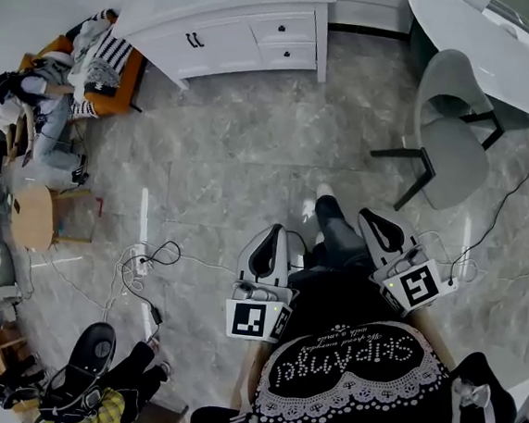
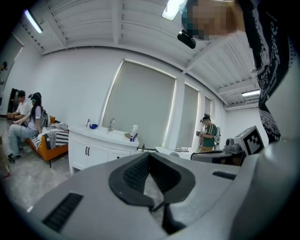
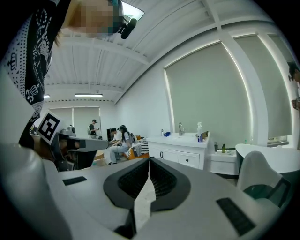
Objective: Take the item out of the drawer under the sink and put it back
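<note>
Left tool (image 1: 272, 235) and right tool (image 1: 372, 216) well apart from the sink cabinet (image 1: 227, 37).
I hold both pressed together, nothing between them, close to my body above the floor (image 1: 231, 175).

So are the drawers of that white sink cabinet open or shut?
Shut. In the head view both drawer fronts of the white sink cabinet sit flush with its face, with nothing pulled out.
</note>
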{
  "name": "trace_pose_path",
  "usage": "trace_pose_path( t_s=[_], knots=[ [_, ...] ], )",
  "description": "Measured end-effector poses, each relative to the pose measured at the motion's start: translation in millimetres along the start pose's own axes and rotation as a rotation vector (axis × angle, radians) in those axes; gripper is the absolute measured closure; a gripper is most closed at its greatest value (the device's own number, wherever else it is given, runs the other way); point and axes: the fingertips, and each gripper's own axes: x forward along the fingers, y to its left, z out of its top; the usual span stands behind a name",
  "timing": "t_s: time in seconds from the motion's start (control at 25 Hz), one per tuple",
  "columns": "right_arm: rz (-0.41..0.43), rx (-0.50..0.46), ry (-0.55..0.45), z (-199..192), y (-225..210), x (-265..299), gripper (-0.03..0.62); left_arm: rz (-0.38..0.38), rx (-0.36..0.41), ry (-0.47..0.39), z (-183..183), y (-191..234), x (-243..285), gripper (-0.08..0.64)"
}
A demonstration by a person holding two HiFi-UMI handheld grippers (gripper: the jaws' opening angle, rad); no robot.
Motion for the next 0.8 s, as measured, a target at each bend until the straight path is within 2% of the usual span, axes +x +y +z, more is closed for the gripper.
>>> trace_pose_path(
  t_s=[0.2, 0.36, 0.6, 0.8],
  knots=[
    [0.054, -0.006, 0.013, 1, -12, 37, 0.571, 0.056, -0.018, -0.003, 3, 24, 20, 0.557],
    [0.057, -0.002, 0.021, 8, -35, 78, 0.572, 0.068, -0.019, 0.005, 11, 51, 56, 0.557],
    [0.042, 0.003, 0.0, 36, -81, 133, 0.571, 0.026, -0.006, -0.014, 48, 77, 129, 0.557],
    [0.0, 0.035, 0.019, 42, -114, 160, 0.571, 0.0, -0.011, -0.016, 62, 88, 174, 0.557]
  ],
)
